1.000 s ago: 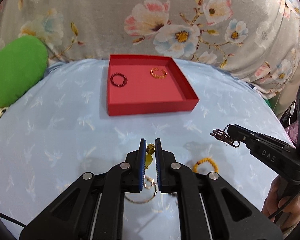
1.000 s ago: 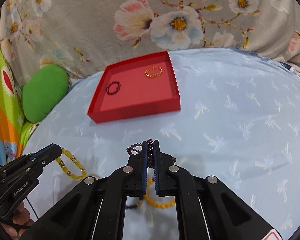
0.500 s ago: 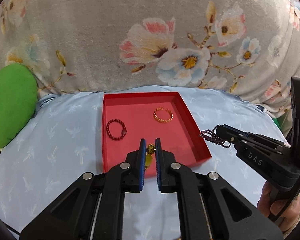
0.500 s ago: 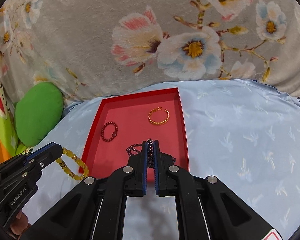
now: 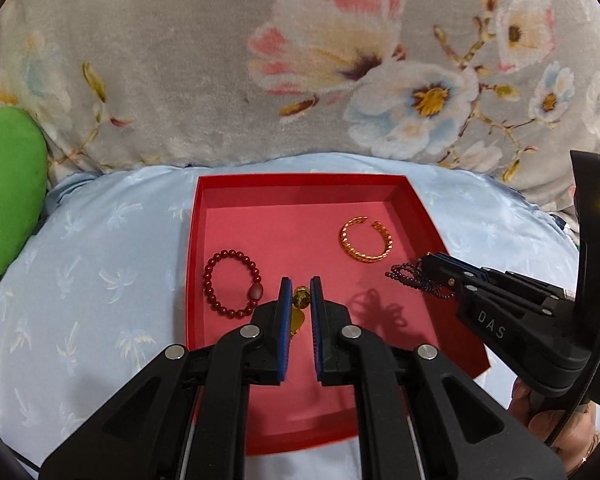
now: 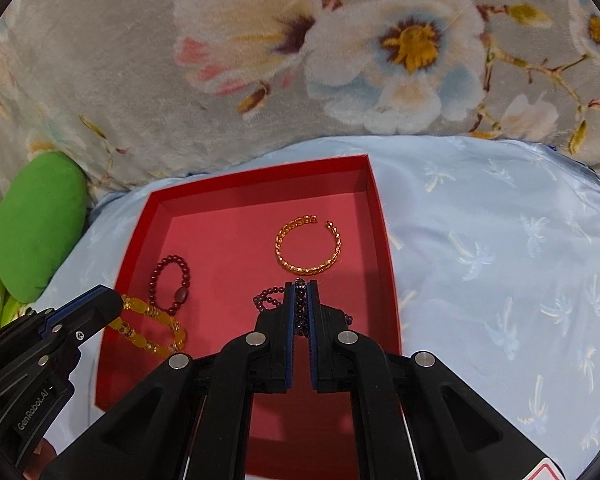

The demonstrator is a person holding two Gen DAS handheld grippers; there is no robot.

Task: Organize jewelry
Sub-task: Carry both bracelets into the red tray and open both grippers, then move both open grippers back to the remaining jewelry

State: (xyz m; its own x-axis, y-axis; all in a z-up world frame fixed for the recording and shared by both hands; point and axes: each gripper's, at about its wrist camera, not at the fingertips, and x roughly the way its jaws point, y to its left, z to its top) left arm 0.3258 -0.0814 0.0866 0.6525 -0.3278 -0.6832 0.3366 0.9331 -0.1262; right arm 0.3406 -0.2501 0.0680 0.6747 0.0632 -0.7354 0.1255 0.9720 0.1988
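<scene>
A red tray lies on the pale blue cloth. In it lie a dark red bead bracelet at the left and a gold chain bangle at the right. My left gripper is shut on a yellow bead bracelet and holds it over the tray's near left part. My right gripper is shut on a dark purple bead string over the tray's middle right.
A grey flowered cushion rises behind the tray. A green cushion sits at the far left. The blue cloth spreads wide to the right of the tray.
Both grippers have moved forward with their bracelets, from above the cloth to over the red tray. The loose jewelry on the cloth has gone out of view.
</scene>
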